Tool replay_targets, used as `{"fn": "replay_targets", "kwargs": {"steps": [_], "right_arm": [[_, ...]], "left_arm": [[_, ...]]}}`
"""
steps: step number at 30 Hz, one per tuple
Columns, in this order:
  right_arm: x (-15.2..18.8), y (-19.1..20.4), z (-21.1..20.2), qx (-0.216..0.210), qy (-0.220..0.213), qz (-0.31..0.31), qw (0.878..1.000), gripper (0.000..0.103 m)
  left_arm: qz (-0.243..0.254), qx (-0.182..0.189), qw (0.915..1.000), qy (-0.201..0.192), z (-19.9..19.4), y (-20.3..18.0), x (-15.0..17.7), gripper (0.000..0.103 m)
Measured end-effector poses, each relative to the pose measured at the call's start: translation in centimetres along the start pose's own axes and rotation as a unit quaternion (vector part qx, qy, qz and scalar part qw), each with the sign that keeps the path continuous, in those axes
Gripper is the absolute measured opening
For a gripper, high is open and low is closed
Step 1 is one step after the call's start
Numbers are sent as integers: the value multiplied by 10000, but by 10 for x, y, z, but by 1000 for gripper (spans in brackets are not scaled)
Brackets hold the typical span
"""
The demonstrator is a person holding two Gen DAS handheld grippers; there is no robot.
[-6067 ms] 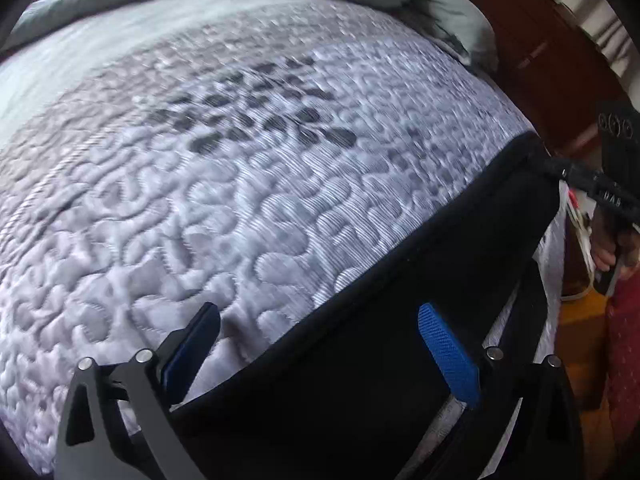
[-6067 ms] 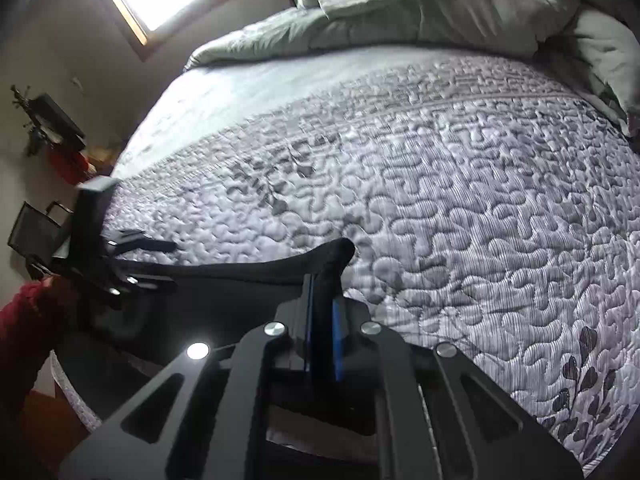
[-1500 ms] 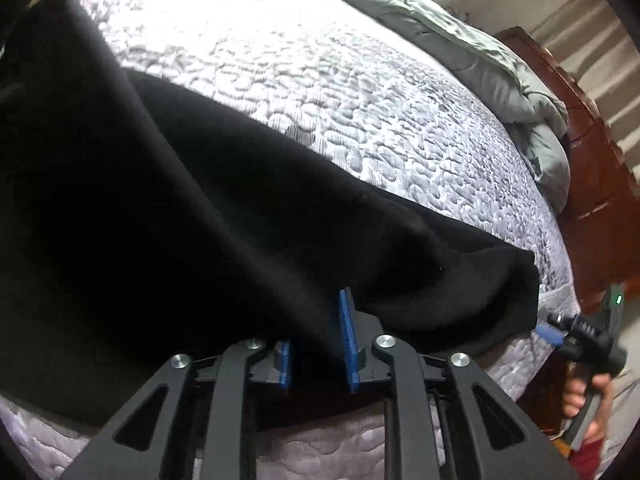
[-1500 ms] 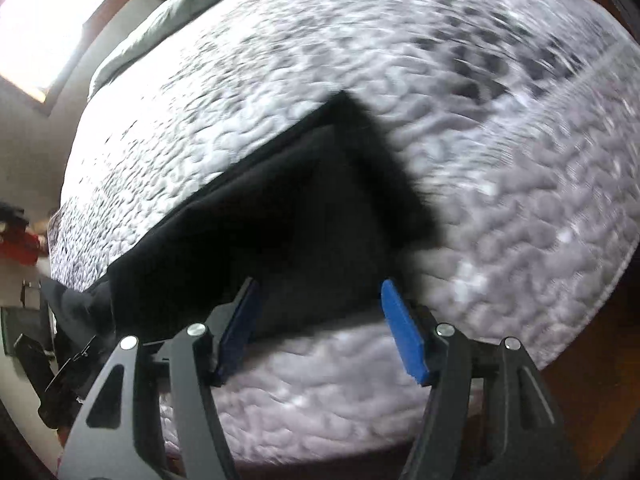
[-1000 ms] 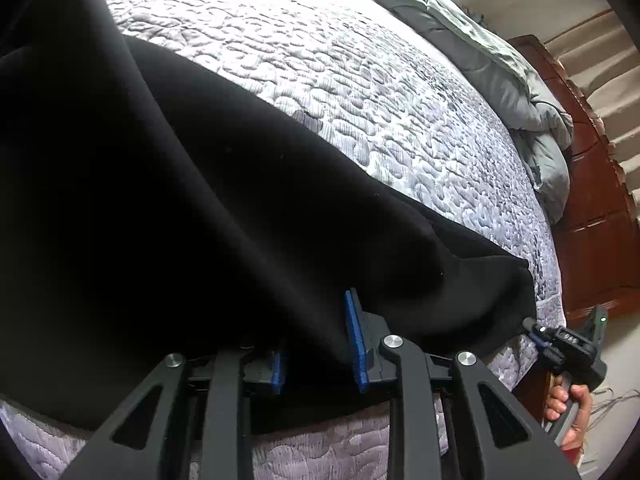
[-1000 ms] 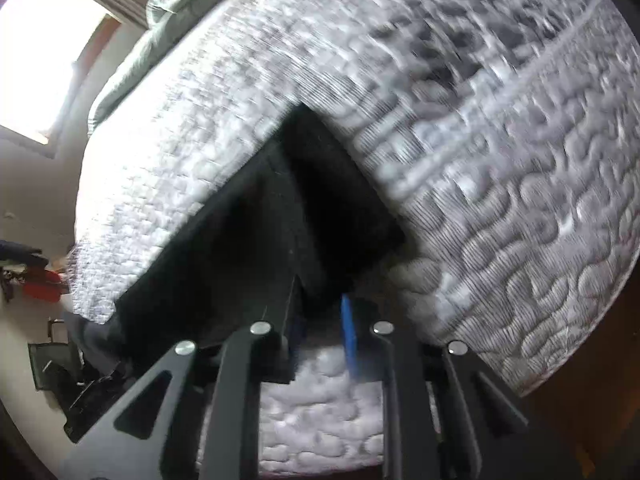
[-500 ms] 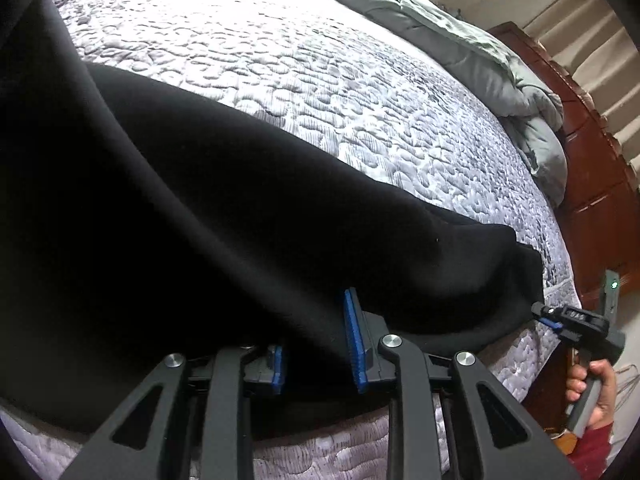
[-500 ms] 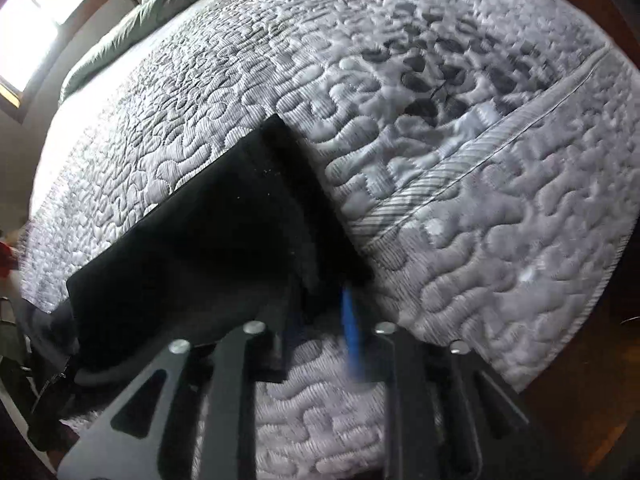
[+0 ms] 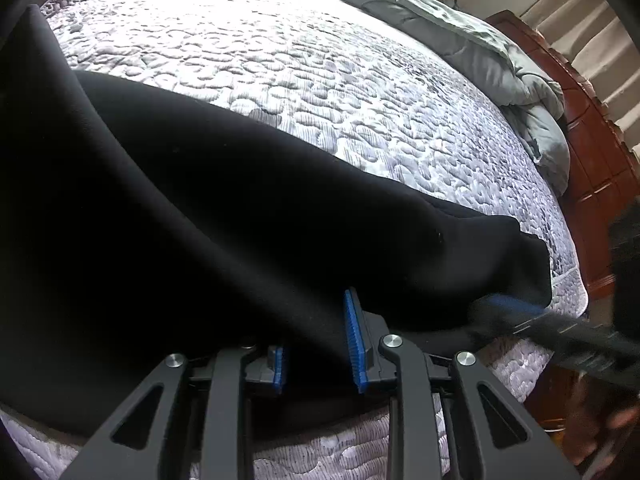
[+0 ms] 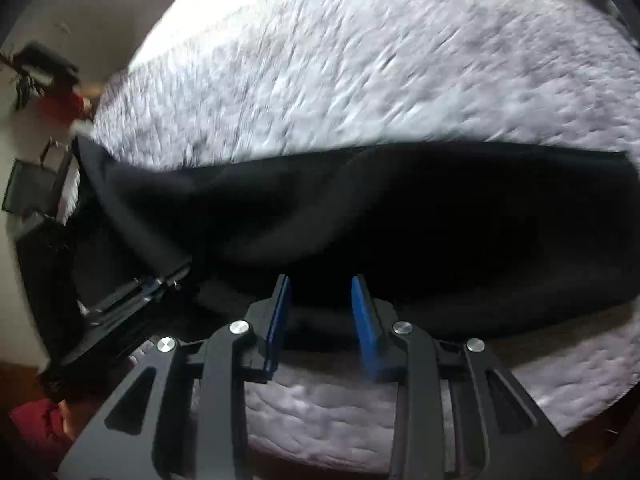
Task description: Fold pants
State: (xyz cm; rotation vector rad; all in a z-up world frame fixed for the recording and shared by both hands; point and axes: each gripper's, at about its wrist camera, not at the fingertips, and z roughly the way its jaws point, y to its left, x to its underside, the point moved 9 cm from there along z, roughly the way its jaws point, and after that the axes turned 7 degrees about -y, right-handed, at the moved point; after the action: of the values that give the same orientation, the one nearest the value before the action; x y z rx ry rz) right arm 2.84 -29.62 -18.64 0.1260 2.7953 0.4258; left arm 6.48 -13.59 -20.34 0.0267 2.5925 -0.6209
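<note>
Black pants (image 9: 240, 220) lie stretched along the near side of a quilted bed. My left gripper (image 9: 316, 356) is shut on a raised fold of their fabric near the bed's edge; it also shows at the left in the right wrist view as the left gripper (image 10: 156, 280). The right gripper (image 10: 320, 292) hovers over the near edge of the pants (image 10: 400, 220), pads apart and not pressing the cloth. That view is motion-blurred. In the left wrist view the right gripper (image 9: 504, 308) is a blur near the pants' hem end.
The pale quilted bedspread (image 9: 360, 80) covers the bed. A grey-green duvet (image 9: 480, 52) is bunched at the far side. A dark wooden bed frame (image 9: 600, 168) rises on the right. A red sleeve (image 10: 36, 420) and dark furniture (image 10: 40, 60) stand at the left.
The right gripper opened off the pants' hem corner and swept quickly left along their near edge, rolling as it went. The left gripper kept its grip and hardly shifted.
</note>
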Motion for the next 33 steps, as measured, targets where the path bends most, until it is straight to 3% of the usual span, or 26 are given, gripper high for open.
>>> {"fn": "replay_targets", "kwargs": {"steps": [2, 4, 5, 6, 11, 17, 19, 21, 24, 28, 33], "right_arm": [[6, -5, 15, 156, 156, 24, 9998, 32], [10, -6, 20, 186, 51, -27, 9998, 32], [11, -5, 17, 186, 28, -29, 9998, 32], [11, -6, 15, 189, 19, -22, 9998, 32], [22, -3, 14, 301, -70, -59, 9995, 32], [23, -1, 16, 269, -167, -7, 9995, 32], [25, -3, 14, 239, -178, 10, 9996, 32], [26, -5, 12, 203, -186, 38, 9996, 32], [28, -10, 8, 174, -177, 51, 9997, 32], [27, -15, 5, 78, -132, 106, 9998, 32], [25, -20, 3, -36, -68, 191, 9998, 32]], "left_arm": [[-137, 84, 9997, 165, -3, 3, -1, 28], [-318, 22, 9990, 311, -11, 11, -3, 42], [-374, -117, 9987, 320, -18, 17, -7, 57], [-390, -225, 9986, 289, -24, 22, -12, 66], [-383, -1049, 9937, 71, -56, 65, -56, 77], [-403, -1674, 9845, 332, -49, 104, -99, 78], [-476, -1727, 9829, 427, -45, 113, -107, 72], [-533, -1518, 9858, 479, -43, 113, -106, 38], [-587, -1428, 9873, 380, -44, 116, -101, 18], [-556, -1305, 9898, -100, -67, 115, -83, 10], [-386, -1340, 9860, -914, -100, 108, -40, 9]]}}
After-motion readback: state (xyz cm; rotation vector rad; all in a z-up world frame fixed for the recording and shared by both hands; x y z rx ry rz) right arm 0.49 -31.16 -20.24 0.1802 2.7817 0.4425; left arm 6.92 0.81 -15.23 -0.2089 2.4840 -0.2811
